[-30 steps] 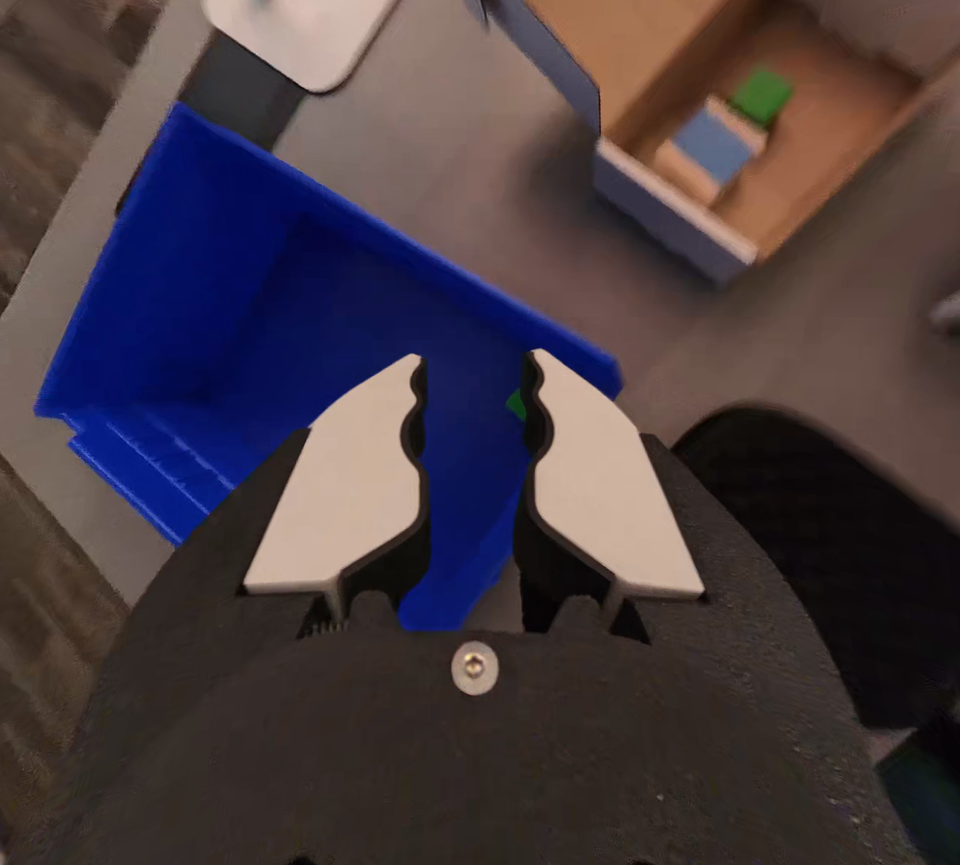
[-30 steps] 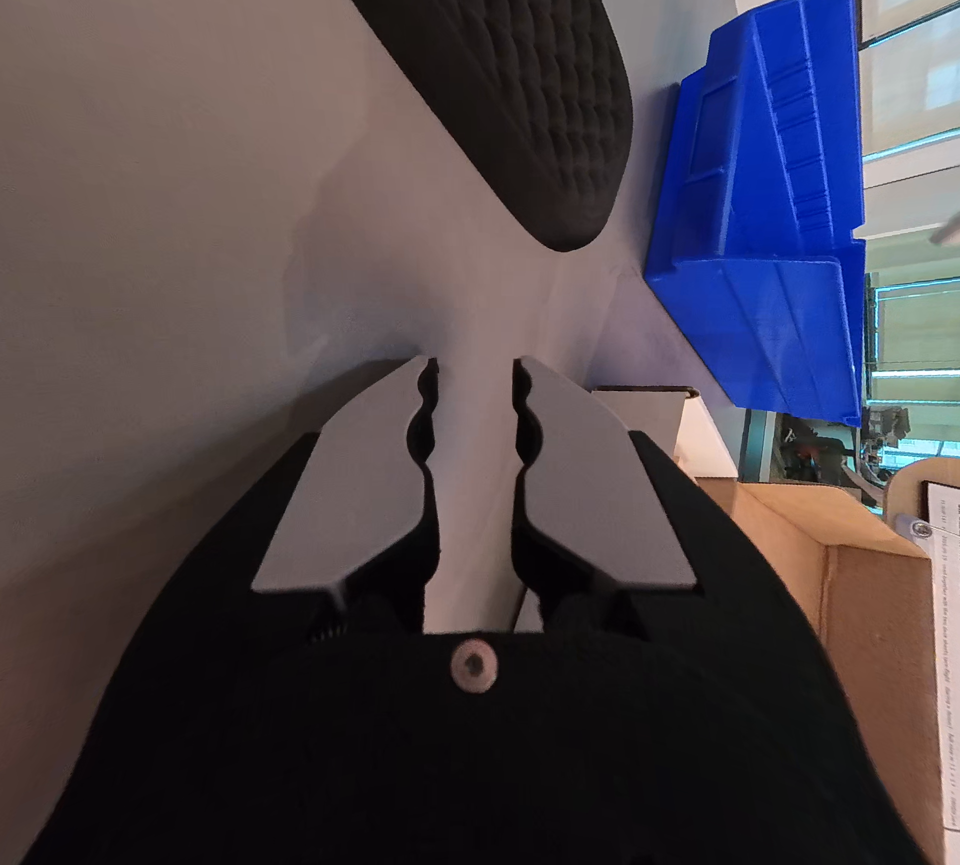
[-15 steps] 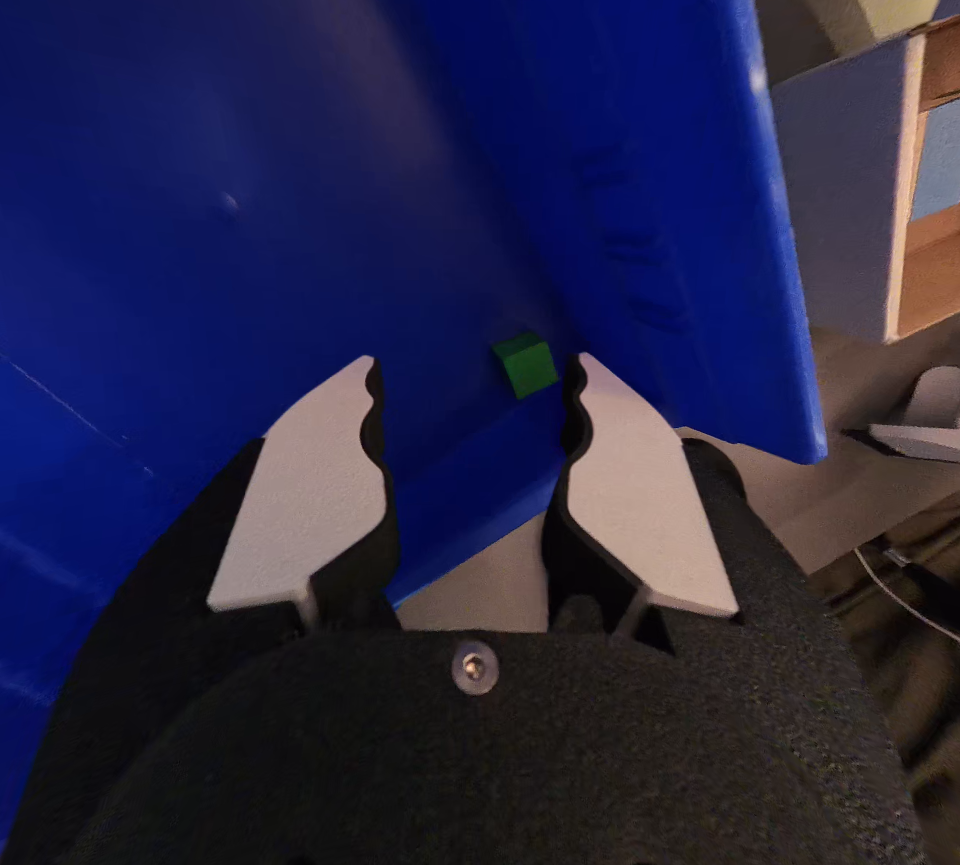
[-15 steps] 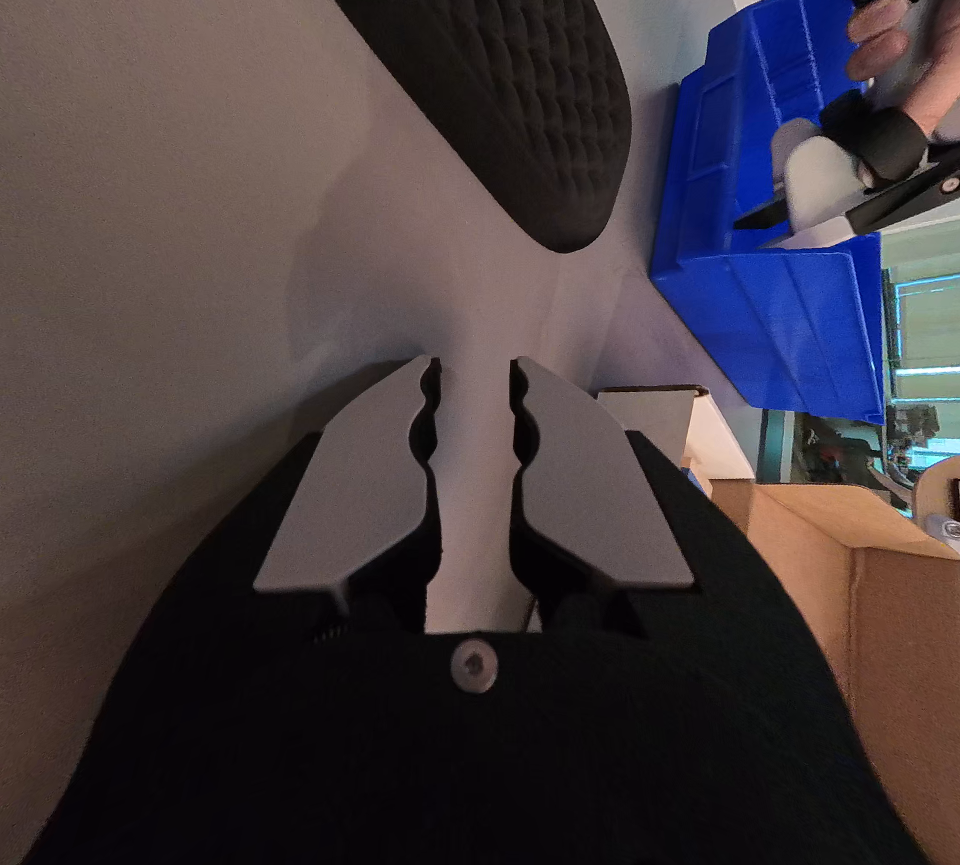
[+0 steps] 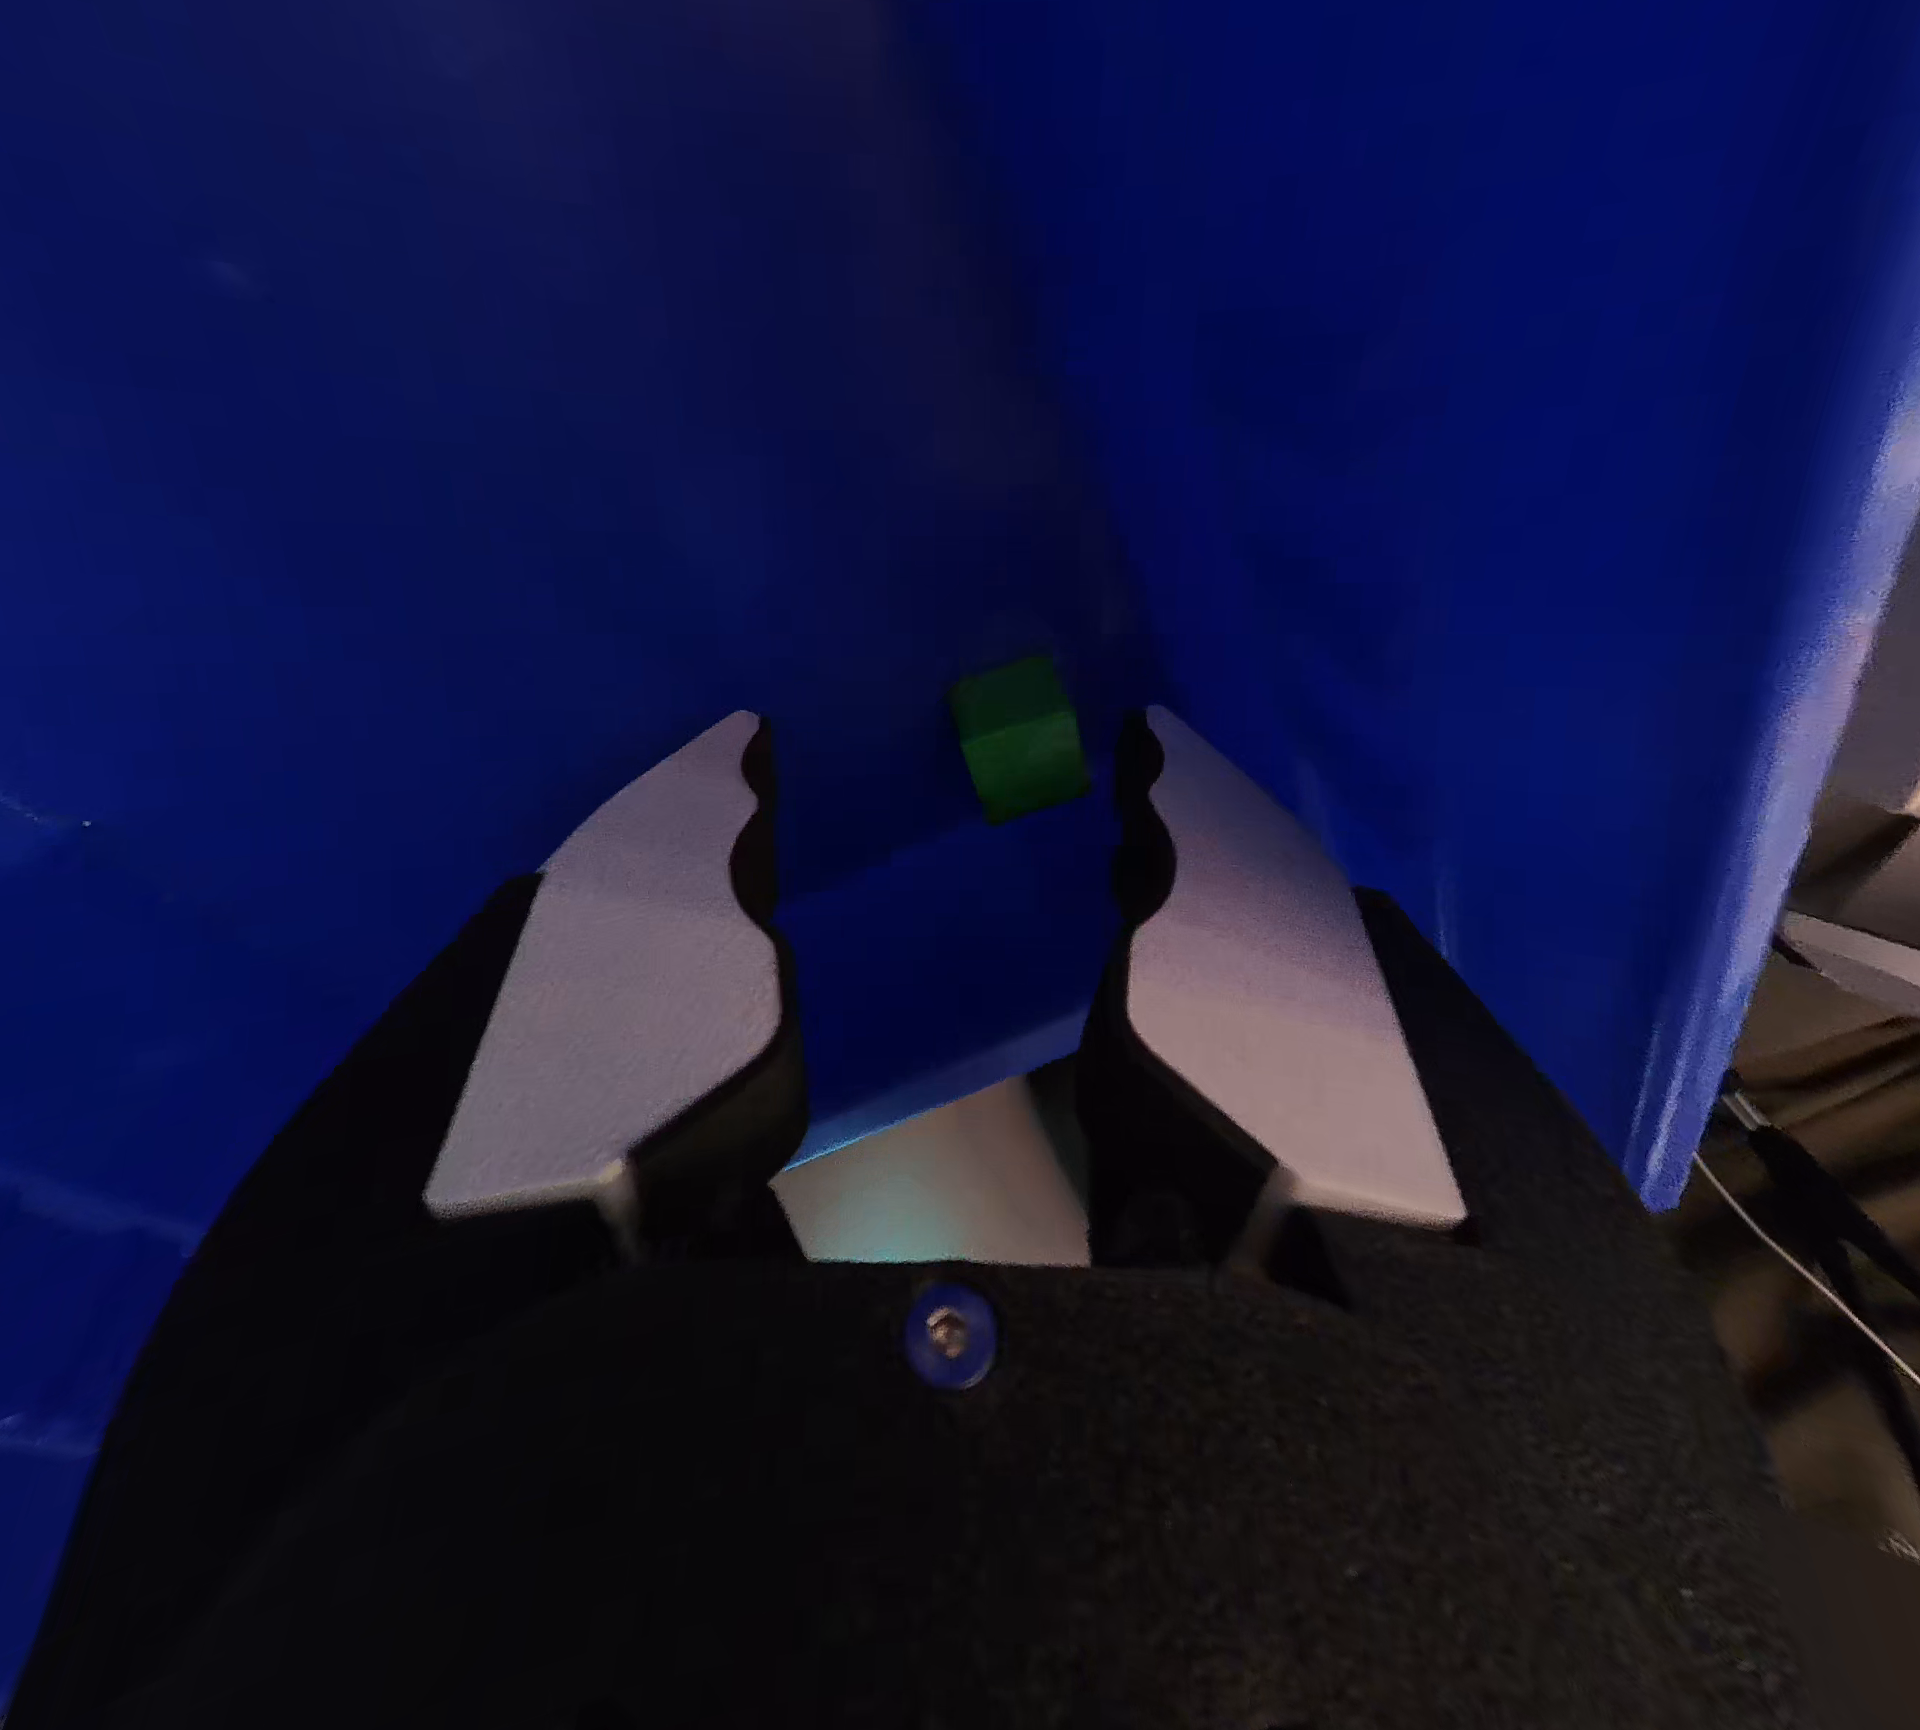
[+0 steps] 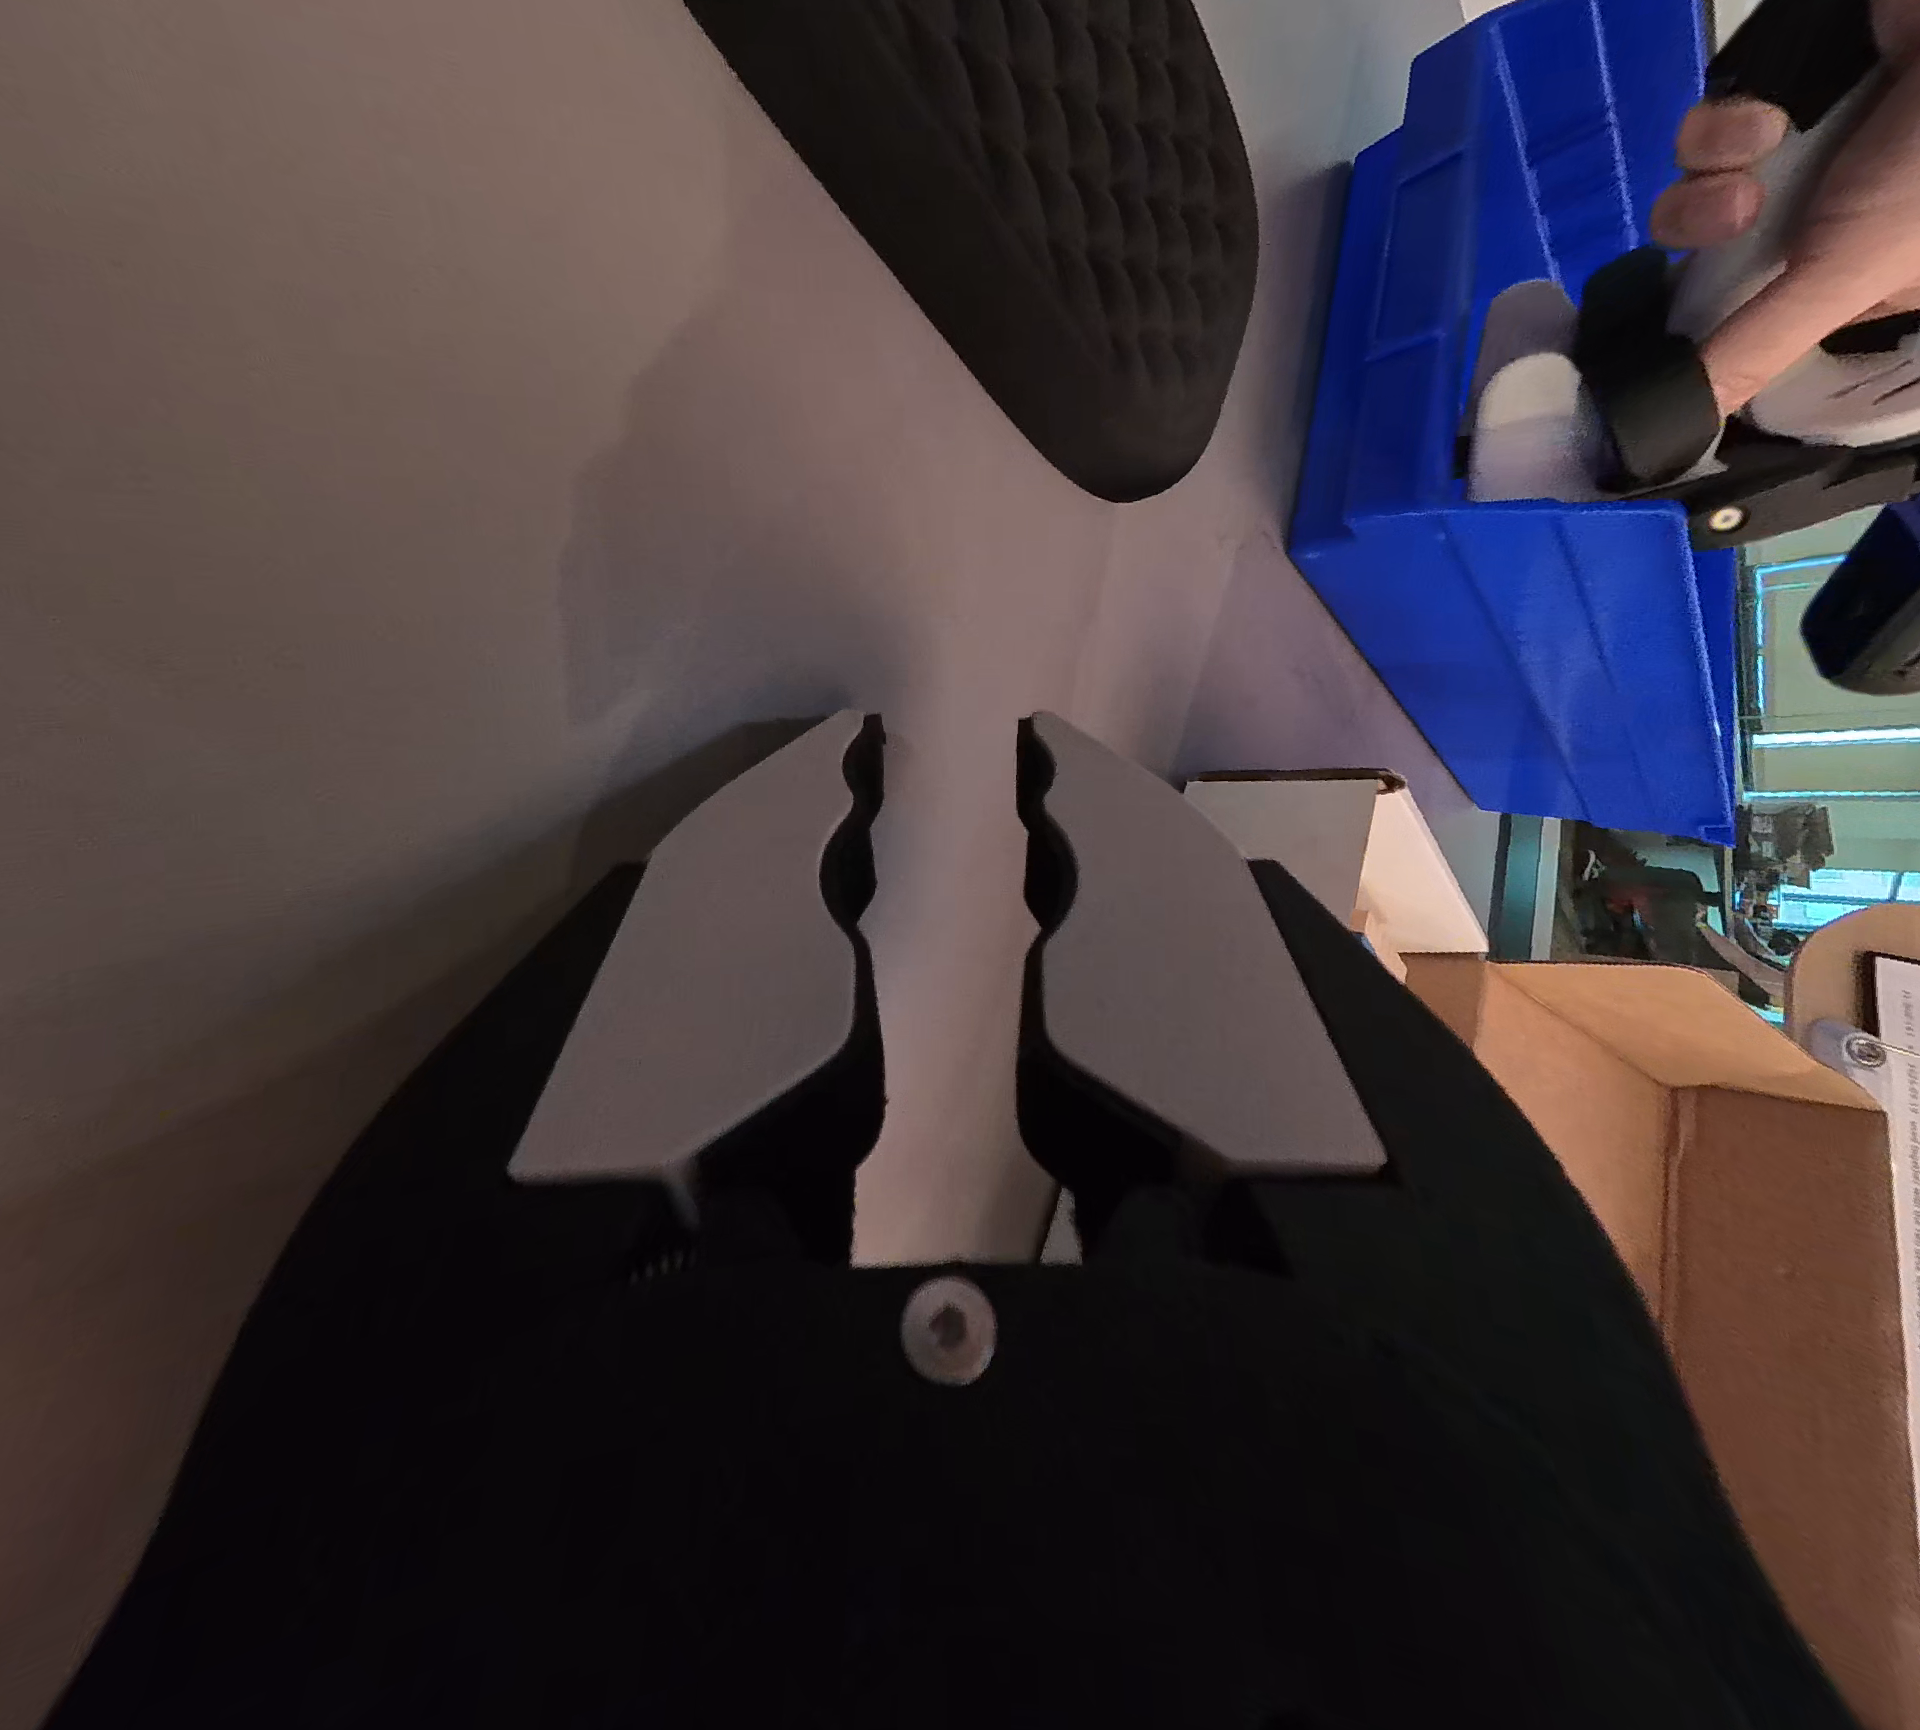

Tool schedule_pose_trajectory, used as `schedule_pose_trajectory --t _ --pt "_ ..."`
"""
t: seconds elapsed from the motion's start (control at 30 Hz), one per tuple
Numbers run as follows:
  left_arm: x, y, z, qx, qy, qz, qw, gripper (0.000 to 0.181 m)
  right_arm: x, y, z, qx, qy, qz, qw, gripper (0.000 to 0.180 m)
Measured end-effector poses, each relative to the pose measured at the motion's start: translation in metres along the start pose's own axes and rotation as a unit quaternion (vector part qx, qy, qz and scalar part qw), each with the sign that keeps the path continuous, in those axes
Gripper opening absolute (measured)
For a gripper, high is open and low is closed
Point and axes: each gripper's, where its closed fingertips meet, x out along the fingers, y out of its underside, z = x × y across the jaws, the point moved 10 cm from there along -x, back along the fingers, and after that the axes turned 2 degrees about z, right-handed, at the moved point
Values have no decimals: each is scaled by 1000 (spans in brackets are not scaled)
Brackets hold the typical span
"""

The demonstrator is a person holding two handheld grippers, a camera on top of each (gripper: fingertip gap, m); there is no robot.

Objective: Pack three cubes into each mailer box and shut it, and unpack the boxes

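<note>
A small green cube (image 5: 1018, 738) lies in a corner inside the blue bin (image 5: 520, 330). My left gripper (image 5: 943, 724) is open and empty, reaching into the bin with the cube just ahead between its fingertips, nearer the right finger. My right gripper (image 6: 948, 724) is open a little and empty, lying sideways close over the grey table (image 6: 312, 330). In the right wrist view the blue bin (image 6: 1538, 620) stands at the right, with a hand holding the left gripper's body (image 6: 1714, 371) over it. An open cardboard mailer box (image 6: 1662, 1161) sits at the lower right.
A black textured oval pad (image 6: 935, 122) lies on the table above my right gripper. A white box flap (image 6: 1299, 823) shows just right of the right finger. Cables (image 5: 1818, 1265) lie beyond the bin's right wall in the left wrist view.
My left gripper has dropped from above the table into the blue bin, closed in on the green cube and opened wider. My right gripper has stayed still.
</note>
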Motion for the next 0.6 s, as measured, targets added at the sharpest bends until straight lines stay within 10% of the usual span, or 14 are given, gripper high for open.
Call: schedule_pose_trajectory --t 0.6 --pt "3 -1 7 -7 -38 40 998 49 -1 -1 2 -15 1 10 1000 23"
